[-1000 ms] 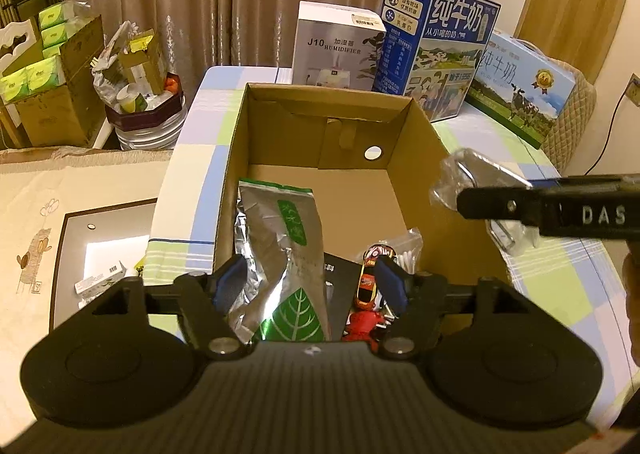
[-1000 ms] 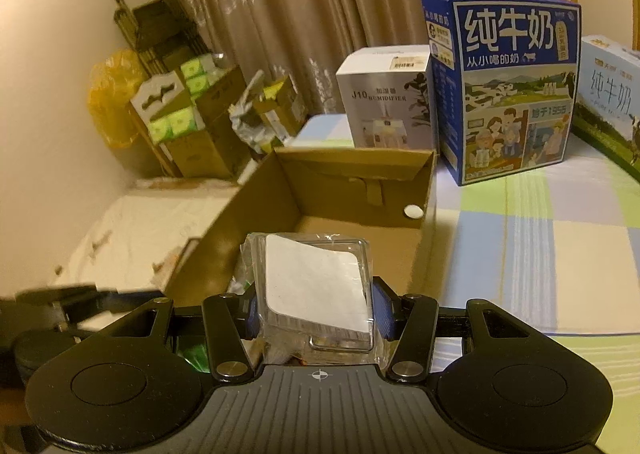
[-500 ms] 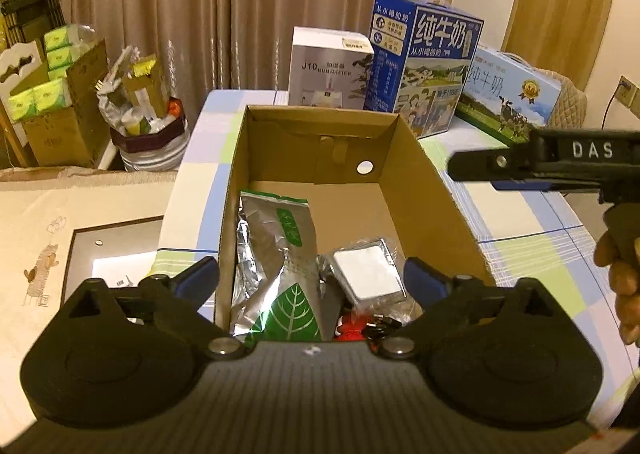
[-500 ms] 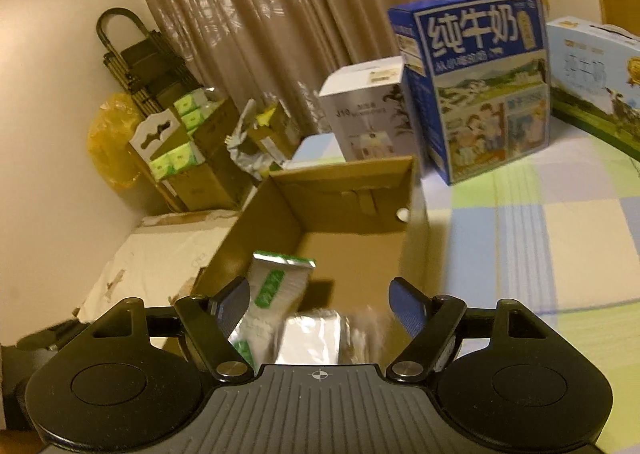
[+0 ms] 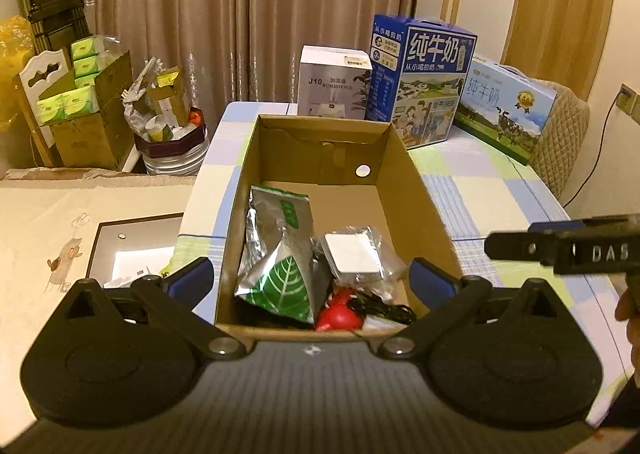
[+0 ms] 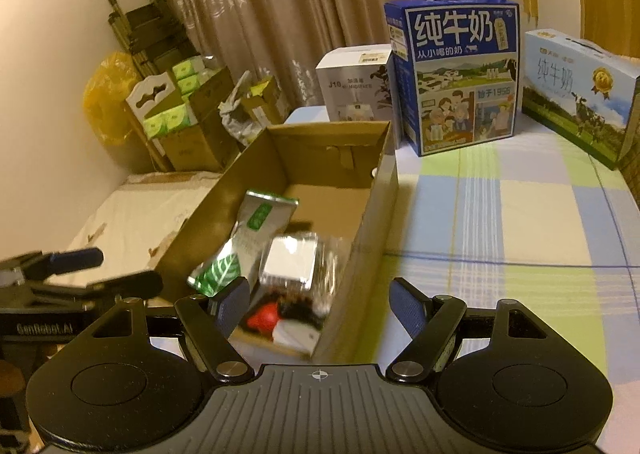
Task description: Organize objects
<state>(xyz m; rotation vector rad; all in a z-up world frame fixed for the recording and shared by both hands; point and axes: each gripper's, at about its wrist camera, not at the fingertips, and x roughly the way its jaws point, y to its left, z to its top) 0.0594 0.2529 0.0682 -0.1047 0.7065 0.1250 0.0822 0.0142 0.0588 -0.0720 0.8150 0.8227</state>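
Observation:
An open cardboard box (image 5: 412, 190) (image 6: 376, 214) stands on the checked table. Inside lie a silver pouch with a green leaf (image 5: 280, 254) (image 6: 236, 250), a clear plastic pack with a white pad (image 5: 352, 254) (image 6: 292, 262), a red toy (image 5: 340, 314) (image 6: 264, 314) and a black cable (image 5: 380, 304). My left gripper (image 5: 310, 282) is open and empty, held back over the box's near end. My right gripper (image 6: 318, 304) is open and empty, above the box's near right corner; it also shows in the left wrist view (image 5: 560, 250).
A white humidifier box (image 5: 332, 82), a tall blue milk carton box (image 5: 420, 78) and a flat light blue milk box (image 5: 504, 106) stand behind the cardboard box. Cartons of tissue packs (image 5: 80, 110) and a bucket of clutter (image 5: 168, 122) stand at the left. A cushioned chair (image 5: 564, 142) is at the right.
My right gripper opened and dropped the clear plastic pack into the box, then pulled back to the right. My left gripper let go of the silver pouch, opened wide and drew back.

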